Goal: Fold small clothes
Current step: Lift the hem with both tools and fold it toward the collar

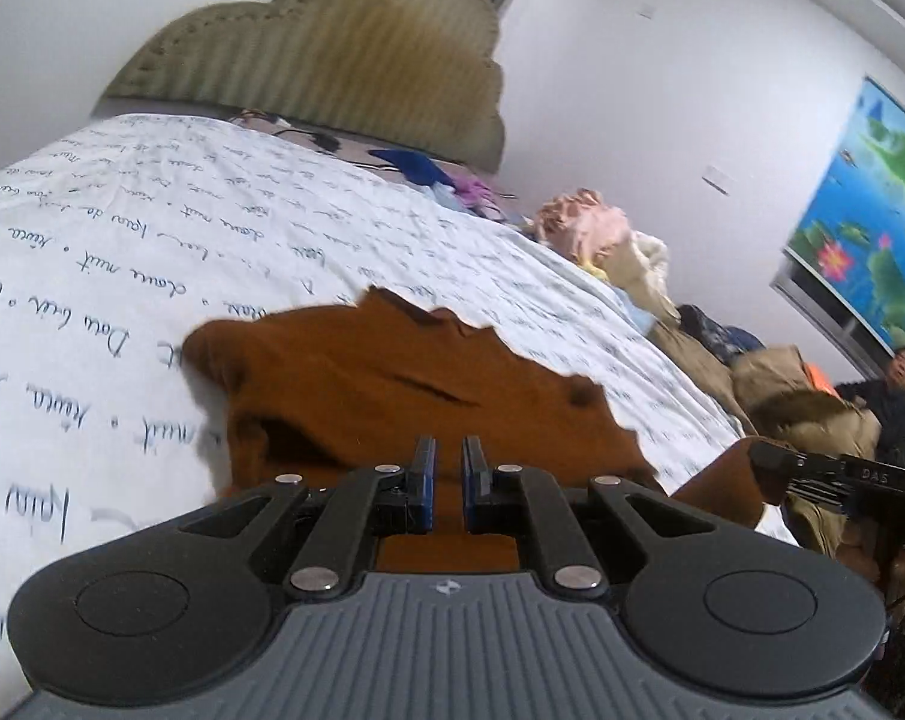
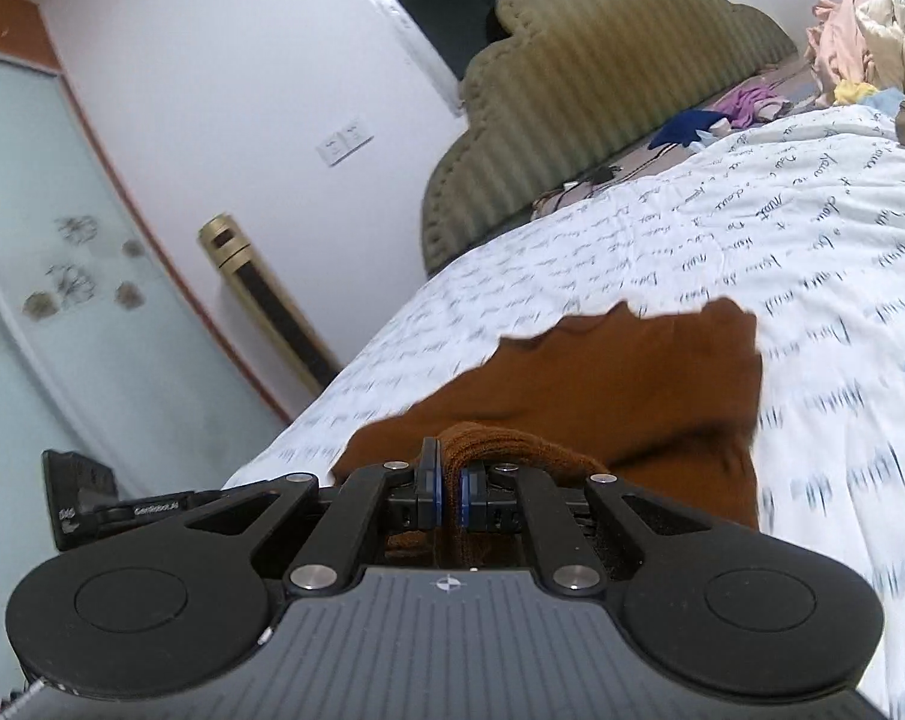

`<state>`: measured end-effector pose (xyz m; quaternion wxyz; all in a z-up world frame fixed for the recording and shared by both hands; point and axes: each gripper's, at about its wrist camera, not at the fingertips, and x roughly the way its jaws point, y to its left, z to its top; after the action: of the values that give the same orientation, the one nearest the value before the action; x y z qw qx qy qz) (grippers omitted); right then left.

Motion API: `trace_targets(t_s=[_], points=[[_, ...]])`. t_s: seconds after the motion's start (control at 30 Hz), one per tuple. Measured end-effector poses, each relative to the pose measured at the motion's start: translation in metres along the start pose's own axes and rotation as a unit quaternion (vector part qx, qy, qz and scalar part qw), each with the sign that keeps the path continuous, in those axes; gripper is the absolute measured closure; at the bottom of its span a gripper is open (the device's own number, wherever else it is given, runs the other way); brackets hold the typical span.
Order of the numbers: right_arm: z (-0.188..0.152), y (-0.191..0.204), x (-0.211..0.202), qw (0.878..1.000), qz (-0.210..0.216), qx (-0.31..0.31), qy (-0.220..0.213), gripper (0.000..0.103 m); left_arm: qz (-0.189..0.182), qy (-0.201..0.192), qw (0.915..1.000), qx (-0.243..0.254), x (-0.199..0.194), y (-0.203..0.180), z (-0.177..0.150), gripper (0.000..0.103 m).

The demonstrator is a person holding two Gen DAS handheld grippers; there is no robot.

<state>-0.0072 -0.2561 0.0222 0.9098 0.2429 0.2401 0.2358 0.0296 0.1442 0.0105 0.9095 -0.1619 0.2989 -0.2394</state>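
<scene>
Left gripper (image 1: 449,468) jaws pinched on edge of brown garment (image 1: 392,384); right gripper (image 2: 450,483) jaws likewise clamp it. Garment hangs over script-printed bed sheet (image 1: 152,228).

Left tool (image 1: 449,480), right tool (image 2: 449,489): black linkages, blue pads, silver rivets, ribbed grey base.

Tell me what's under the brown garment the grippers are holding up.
Under the brown garment lies the white bedsheet with blue handwriting print, visible all around it. Whatever sits directly beneath the cloth is covered, so that cannot be seen.
</scene>
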Motion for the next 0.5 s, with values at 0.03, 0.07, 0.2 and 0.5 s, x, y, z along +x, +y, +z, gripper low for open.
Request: trace_targets(t_s=[0.03, 0.07, 0.2, 0.5], points=[[0.005, -0.004, 0.009, 1.000, -0.004, 0.000, 0.004, 0.092, 0.001, 0.006, 1.0000, -0.002, 0.004, 0.001, 0.003, 0.094], [0.008, -0.008, 0.016, 1.000, -0.008, 0.000, 0.009, 0.092, 0.002, 0.016, 0.9998, 0.007, 0.006, 0.002, 0.004, 0.094], [0.005, -0.015, 0.031, 0.999, -0.025, 0.000, 0.031, 0.092, 0.034, 0.070, 0.9950, 0.062, 0.007, -0.001, -0.007, 0.094], [-0.031, -0.029, 0.018, 0.997, -0.042, 0.016, 0.064, 0.092, -0.033, 0.151, 0.9790, 0.133, -0.016, -0.014, -0.054, 0.081]])
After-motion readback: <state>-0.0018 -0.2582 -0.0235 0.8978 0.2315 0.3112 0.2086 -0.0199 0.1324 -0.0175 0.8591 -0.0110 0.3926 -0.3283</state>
